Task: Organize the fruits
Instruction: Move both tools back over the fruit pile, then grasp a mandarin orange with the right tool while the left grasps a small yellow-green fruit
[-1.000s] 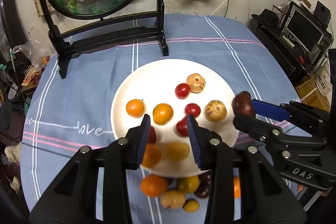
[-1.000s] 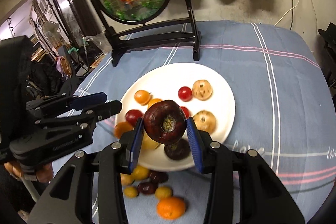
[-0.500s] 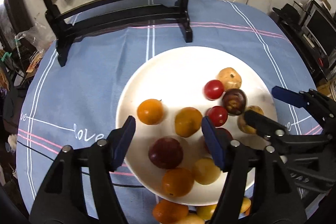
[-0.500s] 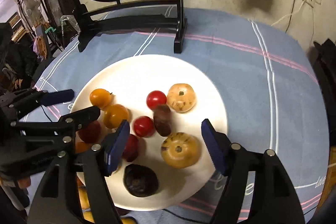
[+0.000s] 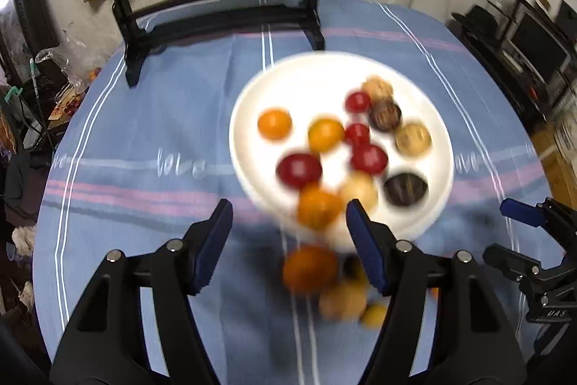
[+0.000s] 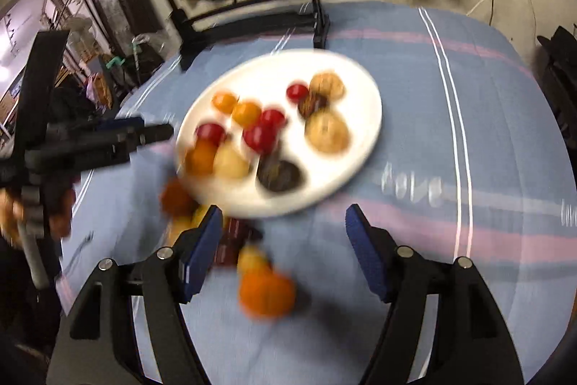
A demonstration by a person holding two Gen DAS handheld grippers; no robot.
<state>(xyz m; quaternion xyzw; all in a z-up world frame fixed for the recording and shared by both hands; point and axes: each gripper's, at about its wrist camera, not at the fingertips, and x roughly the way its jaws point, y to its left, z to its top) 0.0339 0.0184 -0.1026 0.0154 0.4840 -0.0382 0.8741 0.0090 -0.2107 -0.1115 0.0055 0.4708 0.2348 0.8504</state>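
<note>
While both tools hang empty, the fetch for more fruit is on. The left hand-held gripper point(image 5: 288, 240) has its jaws apart, nothing between the pads; the right hand-held gripper point(image 6: 281, 248) is spread too, and bare. Most fruit already sits on the white plate point(image 5: 306, 74), centre-right of the left view. A loose pile point(image 5: 335, 284) waits on the blue-clothed worktop point(image 5: 144, 132) at lower centre. Next, by the look of it: drop over one piece, maybe the orange one point(image 6: 267, 291), and close gently.
</note>
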